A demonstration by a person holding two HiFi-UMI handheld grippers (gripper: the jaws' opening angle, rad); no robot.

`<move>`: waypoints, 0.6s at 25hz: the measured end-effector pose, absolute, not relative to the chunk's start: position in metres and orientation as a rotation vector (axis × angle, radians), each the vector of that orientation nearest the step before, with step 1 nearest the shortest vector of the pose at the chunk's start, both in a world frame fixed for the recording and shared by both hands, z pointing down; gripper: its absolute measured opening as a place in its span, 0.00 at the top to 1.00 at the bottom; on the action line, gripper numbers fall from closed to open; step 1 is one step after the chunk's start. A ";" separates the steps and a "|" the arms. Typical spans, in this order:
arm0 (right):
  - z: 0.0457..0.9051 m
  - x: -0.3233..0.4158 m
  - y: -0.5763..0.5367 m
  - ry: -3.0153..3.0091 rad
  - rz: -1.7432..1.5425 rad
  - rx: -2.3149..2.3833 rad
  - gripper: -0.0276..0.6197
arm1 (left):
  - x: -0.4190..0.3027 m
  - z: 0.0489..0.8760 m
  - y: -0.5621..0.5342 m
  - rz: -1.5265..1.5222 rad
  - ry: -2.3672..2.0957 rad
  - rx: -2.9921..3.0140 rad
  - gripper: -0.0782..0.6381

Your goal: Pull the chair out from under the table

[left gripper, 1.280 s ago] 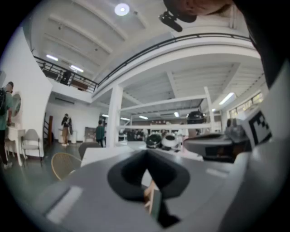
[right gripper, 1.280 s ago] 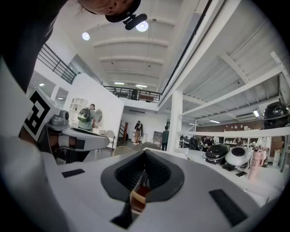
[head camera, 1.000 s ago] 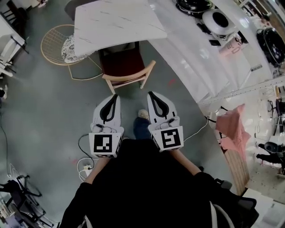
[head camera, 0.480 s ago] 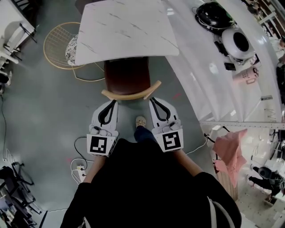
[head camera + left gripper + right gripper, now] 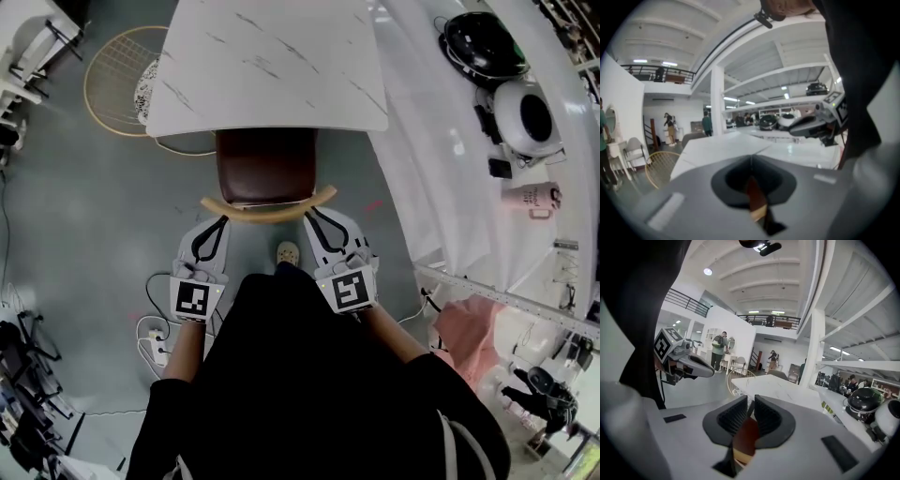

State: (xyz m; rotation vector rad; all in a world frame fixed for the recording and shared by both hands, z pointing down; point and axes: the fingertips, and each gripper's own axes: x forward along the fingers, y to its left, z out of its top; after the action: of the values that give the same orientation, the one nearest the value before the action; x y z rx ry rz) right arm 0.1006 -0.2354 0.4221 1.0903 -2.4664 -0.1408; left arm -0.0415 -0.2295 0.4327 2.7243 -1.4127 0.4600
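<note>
Chair [image 5: 266,167] sits just ahead of both grippers, seat partly under the white counter [image 5: 267,66], curved wooden backrest [image 5: 267,203] facing them. Left gripper [image 5: 221,219] is closed and empty, tip just beside the backrest's left end; a sliver of chair shows past its jaws. Right gripper [image 5: 310,216] is closed to a thin slit, holding nothing, tip near the backrest's right end. A shoe [image 5: 288,251] is between the grippers.
</note>
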 end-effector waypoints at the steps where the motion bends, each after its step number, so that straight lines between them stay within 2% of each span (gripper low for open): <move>1: 0.429 0.101 -0.238 -2.471 -0.119 1.069 0.92 | -0.042 0.439 -0.232 0.513 -1.399 2.724 0.88; 7: 0.466 0.103 -0.249 -2.447 -0.032 0.933 0.92 | -0.041 0.478 -0.236 0.688 -1.314 2.697 0.76; 12: 0.500 0.099 -0.248 -2.384 0.011 0.794 0.91 | -0.032 0.507 -0.239 0.907 -1.142 2.727 0.63; 15: 0.519 0.098 -0.243 -2.340 0.003 0.680 0.80 | -0.024 0.525 -0.240 1.041 -0.996 2.766 0.61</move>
State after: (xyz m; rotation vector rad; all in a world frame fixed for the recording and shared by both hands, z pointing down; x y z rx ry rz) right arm 0.0975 -0.2430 0.5185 0.6798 -2.3396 0.0027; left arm -0.0238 -0.2399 0.5250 2.7659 -0.9963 1.0407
